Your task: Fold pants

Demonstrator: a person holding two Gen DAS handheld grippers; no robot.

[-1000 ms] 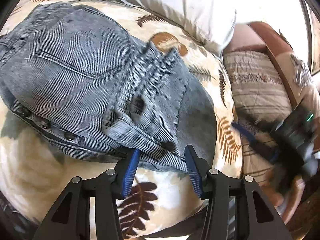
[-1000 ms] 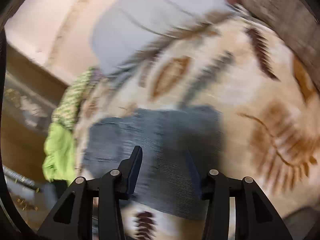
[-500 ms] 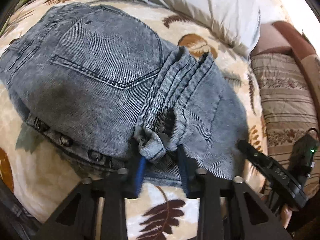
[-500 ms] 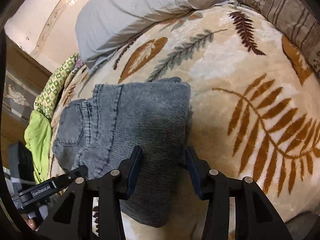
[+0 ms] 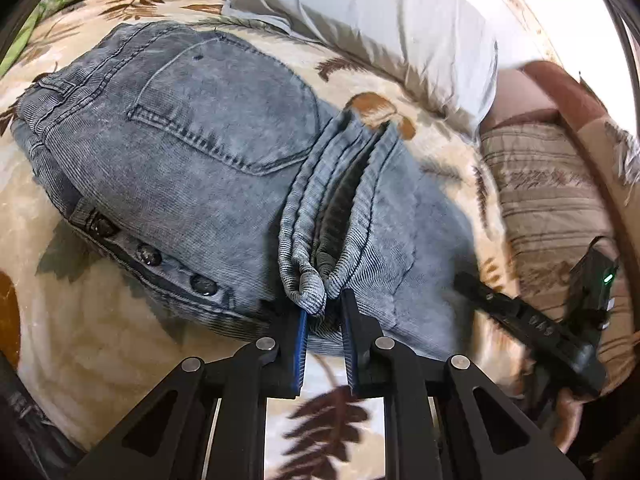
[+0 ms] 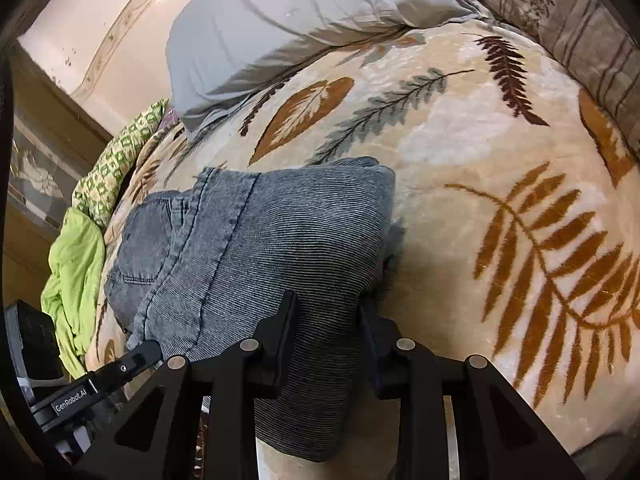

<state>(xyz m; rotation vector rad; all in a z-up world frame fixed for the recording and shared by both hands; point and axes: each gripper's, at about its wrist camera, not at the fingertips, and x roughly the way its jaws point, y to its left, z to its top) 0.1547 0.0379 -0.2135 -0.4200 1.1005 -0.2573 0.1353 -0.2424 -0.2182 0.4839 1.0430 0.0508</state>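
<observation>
Left wrist view: left gripper (image 5: 323,312) pinches the hem of grey pants (image 5: 192,160); right gripper (image 6: 326,312), jaws closing, straddles their fold.

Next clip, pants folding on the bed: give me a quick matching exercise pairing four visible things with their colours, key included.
Things:
1. jeans
2. pillow
3. blanket
4. crumpled cloth

Colours:
A. cream with leaf print
B. lime green
C. faded blue-grey
D. pale grey

Pairs: 1-C, 2-D, 3-A, 4-B
</observation>
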